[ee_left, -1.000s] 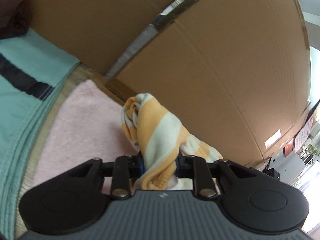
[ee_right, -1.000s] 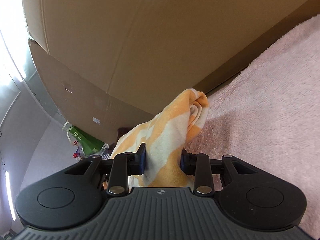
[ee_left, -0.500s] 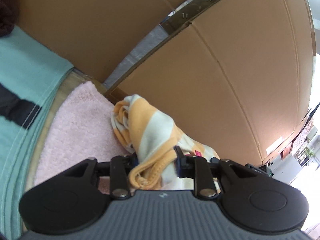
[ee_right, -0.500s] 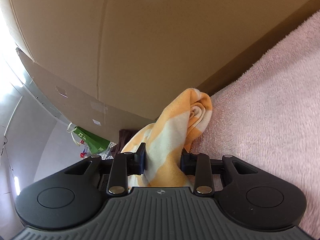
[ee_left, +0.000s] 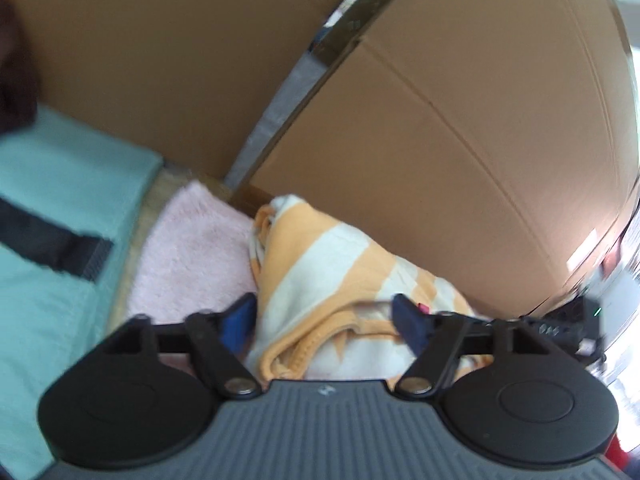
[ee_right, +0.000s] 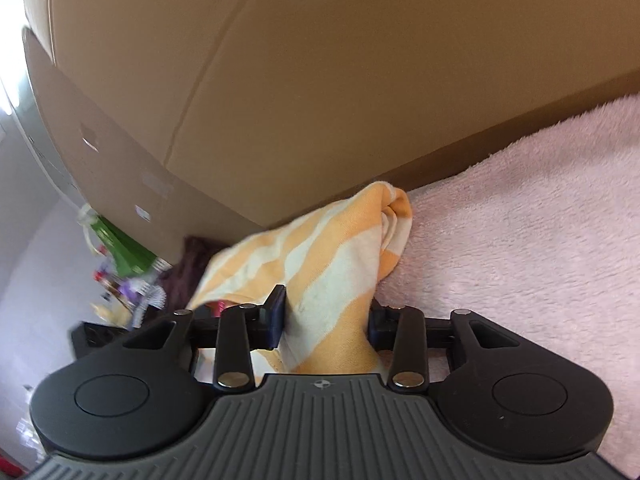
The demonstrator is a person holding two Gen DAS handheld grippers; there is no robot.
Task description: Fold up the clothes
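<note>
1. While my left gripper (ee_left: 324,320) is opening, its blue pads stand wide apart, and the cloth (ee_left: 320,280) lies loose between them.
2. My right gripper (ee_right: 326,314) is opening too. The cloth (ee_right: 332,268) is between its pads, but I cannot tell if they press on it.
3. That cloth has orange and white stripes. It is bunched up, not flat.
4. It lies on the pink towel (ee_left: 188,248), right by the big brown box (ee_left: 460,120).
5. From my right side, the towel (ee_right: 540,240) spreads out to the right of the cloth, and the box (ee_right: 320,80) stands behind both.
6. A blue-green cloth (ee_left: 60,200) with a dark band lies to the left of the towel.
7. A shiny metal strip (ee_left: 348,28) runs up the box.
</note>
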